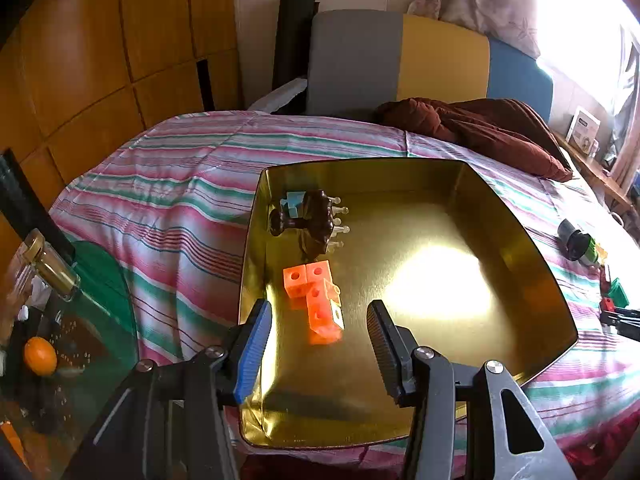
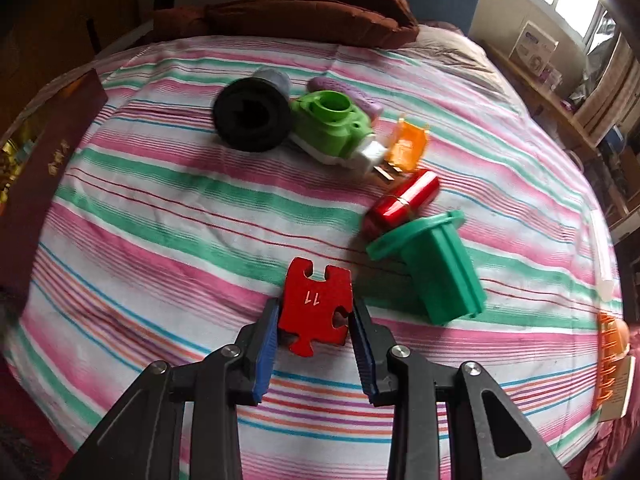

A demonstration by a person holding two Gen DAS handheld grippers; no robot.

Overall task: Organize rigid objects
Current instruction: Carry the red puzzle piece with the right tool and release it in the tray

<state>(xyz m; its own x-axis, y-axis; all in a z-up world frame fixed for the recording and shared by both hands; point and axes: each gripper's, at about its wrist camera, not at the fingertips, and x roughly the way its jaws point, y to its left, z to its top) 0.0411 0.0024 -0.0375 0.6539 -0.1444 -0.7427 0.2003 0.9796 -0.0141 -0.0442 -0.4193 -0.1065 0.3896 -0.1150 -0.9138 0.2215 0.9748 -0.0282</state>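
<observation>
Only the right wrist view shows the right gripper clamped on a red puzzle piece at lower centre, with a green cup beyond. The left view alone shows the left gripper spread, holding nothing, over the gold tray, orange blocks inside it.

- A tin tray rests on the bedspread, with a pillow behind it.
- In the tray, a pronged knob piece lies behind the linked cubes, toward the left wall.
- The left gripper hangs over the tray's near edge.
- The right gripper holds a puzzle piece over the bedspread.
- Right of it lies a flanged plug; a capsule touches its far side.
- Farther back, a cylinder lies left of a toy camera.
</observation>
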